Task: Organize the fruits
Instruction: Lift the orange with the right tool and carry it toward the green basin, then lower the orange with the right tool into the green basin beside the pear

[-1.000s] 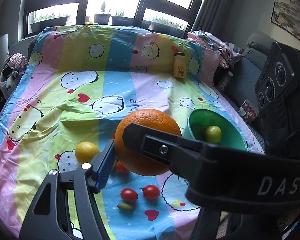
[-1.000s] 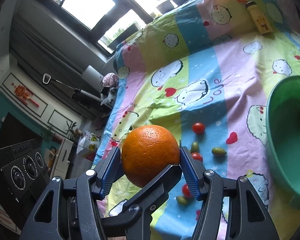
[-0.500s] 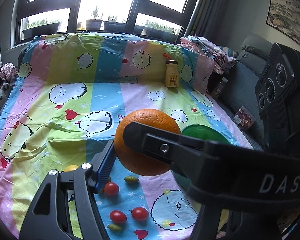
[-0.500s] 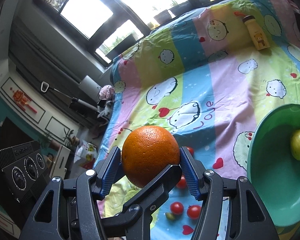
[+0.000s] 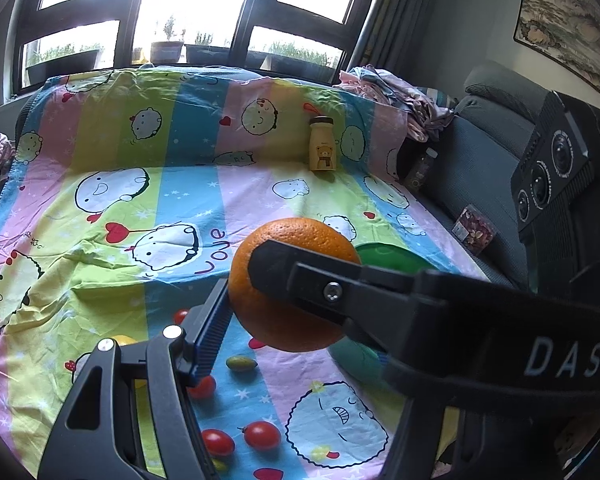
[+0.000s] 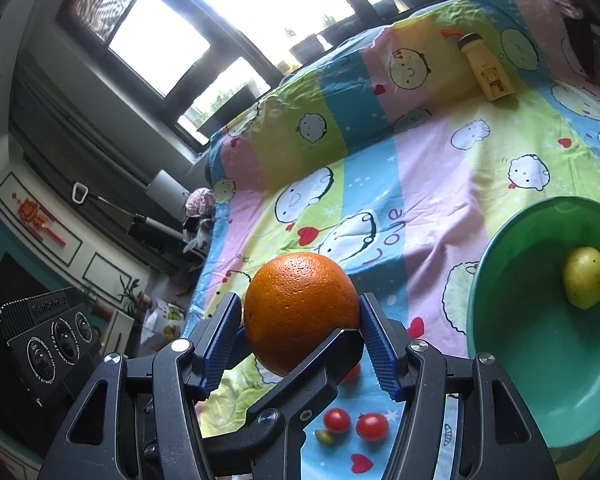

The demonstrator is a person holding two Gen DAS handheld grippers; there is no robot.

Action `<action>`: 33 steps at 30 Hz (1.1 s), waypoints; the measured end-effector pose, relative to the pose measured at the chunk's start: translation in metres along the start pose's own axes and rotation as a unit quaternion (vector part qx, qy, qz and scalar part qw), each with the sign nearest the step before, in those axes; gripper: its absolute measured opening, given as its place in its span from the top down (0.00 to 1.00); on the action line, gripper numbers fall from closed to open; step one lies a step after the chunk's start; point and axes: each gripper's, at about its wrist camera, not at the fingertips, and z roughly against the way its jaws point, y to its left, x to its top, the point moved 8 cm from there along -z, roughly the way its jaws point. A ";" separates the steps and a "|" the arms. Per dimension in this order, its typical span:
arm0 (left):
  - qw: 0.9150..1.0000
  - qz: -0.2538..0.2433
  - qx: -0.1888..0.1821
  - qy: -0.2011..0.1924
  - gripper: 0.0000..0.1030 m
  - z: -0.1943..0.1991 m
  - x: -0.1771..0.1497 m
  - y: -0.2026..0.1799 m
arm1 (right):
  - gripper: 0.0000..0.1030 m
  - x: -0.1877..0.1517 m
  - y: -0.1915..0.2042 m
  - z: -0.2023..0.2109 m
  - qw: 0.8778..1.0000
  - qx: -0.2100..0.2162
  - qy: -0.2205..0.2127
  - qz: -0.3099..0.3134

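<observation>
step in hand: carrying the orange (image 6: pixel 300 304) to the bowl (image 6: pixel 540 364). the transfer is not yet finished.

right gripper (image 6: pixel 300 336): jaws clenched on the orange, one blue pad (image 6: pixel 226 336) pressed on each flank. the fruit sits centre frame, held up off the bed (image 6: pixel 440 184).

left gripper (image 5: pixel 252 304): one blue pad (image 5: pixel 214 324) lies against the left side of the orange (image 5: pixel 296 240). the other side is covered by a black bar marked "das" crossing from the right of the frame. we cannot tell whether these jaws are gripping or only alongside.

bowl: green, at the right edge of the right view, resting on the bed. one lemon (image 6: pixel 584 278) is already inside, at the upper right of the basin. in the left view only a sliver of bowl (image 5: pixel 384 256) shows behind the orange.

left on the bed: tomatoes (image 6: pixel 372 426) at bottom centre of the right view, and a small green fruit (image 5: pixel 241 363) below the orange in the left view. a yellow fruit (image 5: pixel 120 340) peeks out at lower left, mostly hidden by the finger.

our reading: early in the task, one fruit binned, one in transit.

next move, as we judge it: swing the orange toward the right of frame until it is over the open basin. lower it clear of the lemon and only then release. a round fruit dropped from height may roll or bounce over the rim. if the left jaws do hold it, they should let go first.
</observation>
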 end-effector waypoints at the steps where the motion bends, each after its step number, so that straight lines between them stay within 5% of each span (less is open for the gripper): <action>1: 1.000 -0.003 -0.002 0.001 0.37 -0.002 -0.001 -0.003 | 0.39 -0.001 -0.003 0.002 1.000 -0.001 -0.004 -0.004; 33: 0.996 -0.040 -0.067 0.038 0.37 -0.041 -0.013 -0.067 | 0.39 0.002 -0.073 0.049 0.994 -0.043 -0.058 -0.082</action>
